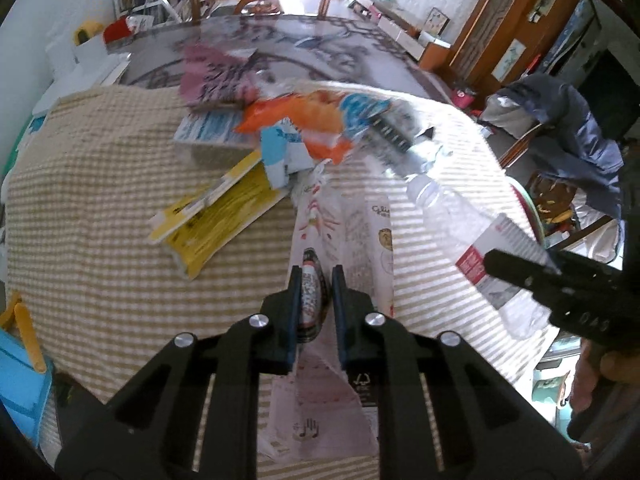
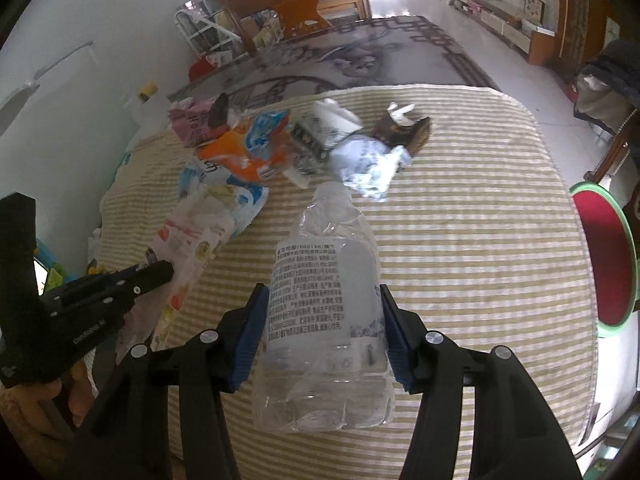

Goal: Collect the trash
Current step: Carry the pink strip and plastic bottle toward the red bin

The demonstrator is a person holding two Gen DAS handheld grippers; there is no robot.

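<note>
I am holding a clear plastic bottle (image 2: 324, 320) in my right claw (image 2: 323, 334), jaws spread wide and pressing its labelled sides, above the striped cloth (image 2: 480, 240). My left claw (image 1: 316, 304) is pinching nearly closed on a fold of a white printed wrapper (image 1: 344, 224) that is trailing onto the cloth. Beyond both, more litter is lying heaped: an orange bag (image 1: 304, 114), a yellow packet (image 1: 224, 216), a pink pack (image 2: 192, 124).

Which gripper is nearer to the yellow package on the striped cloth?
Left. The left gripper, shut on a white printed wrapper, sits just right of the yellow package. The right gripper holds the clear bottle farther right.
</note>
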